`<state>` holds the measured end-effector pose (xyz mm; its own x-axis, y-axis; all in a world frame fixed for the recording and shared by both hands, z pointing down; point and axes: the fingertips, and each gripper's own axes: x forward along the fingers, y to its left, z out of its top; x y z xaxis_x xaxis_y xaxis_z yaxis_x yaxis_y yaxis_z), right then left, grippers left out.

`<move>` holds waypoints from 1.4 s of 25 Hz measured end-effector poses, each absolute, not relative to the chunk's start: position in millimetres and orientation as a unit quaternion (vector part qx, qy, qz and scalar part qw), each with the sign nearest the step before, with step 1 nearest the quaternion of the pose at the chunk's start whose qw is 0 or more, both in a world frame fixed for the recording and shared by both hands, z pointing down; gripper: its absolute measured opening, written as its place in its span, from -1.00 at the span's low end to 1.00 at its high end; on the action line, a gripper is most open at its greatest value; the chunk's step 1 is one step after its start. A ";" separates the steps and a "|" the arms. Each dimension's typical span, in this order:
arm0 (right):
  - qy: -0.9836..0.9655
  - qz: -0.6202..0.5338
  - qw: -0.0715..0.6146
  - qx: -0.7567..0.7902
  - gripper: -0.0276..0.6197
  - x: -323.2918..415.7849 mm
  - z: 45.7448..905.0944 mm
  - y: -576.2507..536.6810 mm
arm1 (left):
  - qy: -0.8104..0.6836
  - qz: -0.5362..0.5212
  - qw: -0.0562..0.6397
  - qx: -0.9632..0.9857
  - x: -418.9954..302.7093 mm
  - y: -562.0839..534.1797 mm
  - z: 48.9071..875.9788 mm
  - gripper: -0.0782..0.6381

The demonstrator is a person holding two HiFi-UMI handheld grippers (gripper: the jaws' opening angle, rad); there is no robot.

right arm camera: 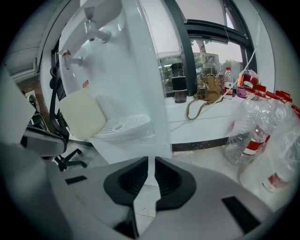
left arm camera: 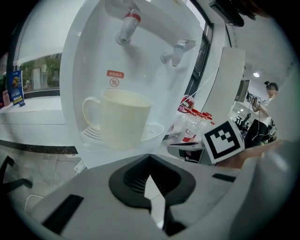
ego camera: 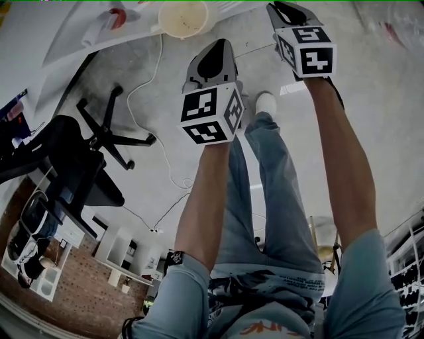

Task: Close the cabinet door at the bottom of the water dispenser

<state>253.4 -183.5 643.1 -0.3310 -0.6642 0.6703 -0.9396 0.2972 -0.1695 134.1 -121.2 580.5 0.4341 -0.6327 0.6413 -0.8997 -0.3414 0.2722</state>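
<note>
The white water dispenser [left arm camera: 93, 47] stands right in front, with a cream cup [left arm camera: 119, 117] on its drip tray under the taps. In the right gripper view the dispenser [right arm camera: 126, 56] and cup [right arm camera: 82, 115] lie to the left. From the head view the cup [ego camera: 183, 16] shows at the top edge. My left gripper [left arm camera: 150, 157] is shut and empty, pointing at the tray. My right gripper [right arm camera: 151, 161] has its jaws almost together with nothing between them. The cabinet front below the tray is mostly hidden behind the gripper bodies, so I cannot tell how the door stands.
A bag of plastic bottles [right arm camera: 262, 136] lies on the floor to the right of the dispenser. A black office chair [ego camera: 79, 152] and a white cable [ego camera: 142, 112] are on the floor to the left. A window ledge [right arm camera: 197, 117] carries bottles.
</note>
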 end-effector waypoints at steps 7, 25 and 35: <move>-0.769 0.293 0.218 0.525 -0.79 249.2 614.1 -146.8 | -0.483 0.199 0.304 0.797 133.3 -114.4 558.9 -0.73; -0.832 0.262 0.154 0.464 -0.83 176.8 488.7 -83.2 | -0.510 0.182 0.231 0.808 79.3 -86.8 466.8 -0.73; -0.849 0.247 0.122 0.452 -0.83 123.9 396.0 -59.4 | -0.498 0.124 0.213 0.831 33.0 -62.5 371.3 -0.73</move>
<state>123.9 -59.4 396.0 -0.5619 -0.7065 0.4303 -0.8271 0.4698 -0.3086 33.0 -62.5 371.3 0.4735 -0.7747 0.4191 -0.8808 -0.4133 0.2312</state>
